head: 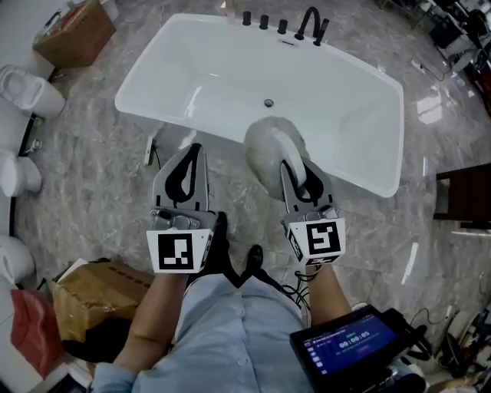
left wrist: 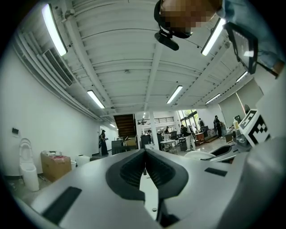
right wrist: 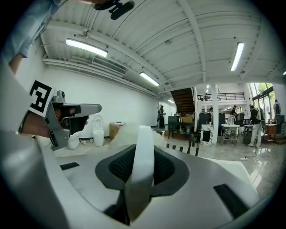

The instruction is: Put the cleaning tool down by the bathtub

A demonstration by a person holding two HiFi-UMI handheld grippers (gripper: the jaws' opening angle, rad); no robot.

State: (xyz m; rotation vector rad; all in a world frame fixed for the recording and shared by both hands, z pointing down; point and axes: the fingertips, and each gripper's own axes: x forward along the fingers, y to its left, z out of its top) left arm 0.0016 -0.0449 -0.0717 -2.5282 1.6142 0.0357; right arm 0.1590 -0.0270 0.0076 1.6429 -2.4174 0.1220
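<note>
Step in hand: carrying; the cleaning tool point(head: 270, 146) is held up and has not been set down.
Right gripper point(head: 298, 175): jaws closed on the tool's flat white handle point(right wrist: 143, 156), which stands upright between the pads. The fluffy grey-white head points away from the person.
Left gripper point(head: 192, 153): jaws drawn together with nothing between them point(left wrist: 144, 153). It is held level, just left of the right one.
Where the tool is: seen from the head view, its head lies over the near rim of the bathtub point(head: 207, 77), right of the drain. Whether it touches the rim cannot be told.
Next move, as I judge it: lower the right gripper to bare floor point(head: 92, 153) on the near side of the tub. Lay the head and handle flat, then part the jaws — not before the tool rests, or it may drop or tip against the tub wall.
Surface: polished grey marble-look floor, glossy with light reflections.
Bathtub: white, freestanding and empty, with black faucet point(head: 309, 21) fittings on its far rim.
Room: a large open hall — ribbed white ceiling with strip lights, and a staircase and people at desks far off.
Around: toilets point(head: 27, 88) and a cardboard box point(head: 73, 34) at far left. A tablet point(head: 349, 345) is at near right.
</note>
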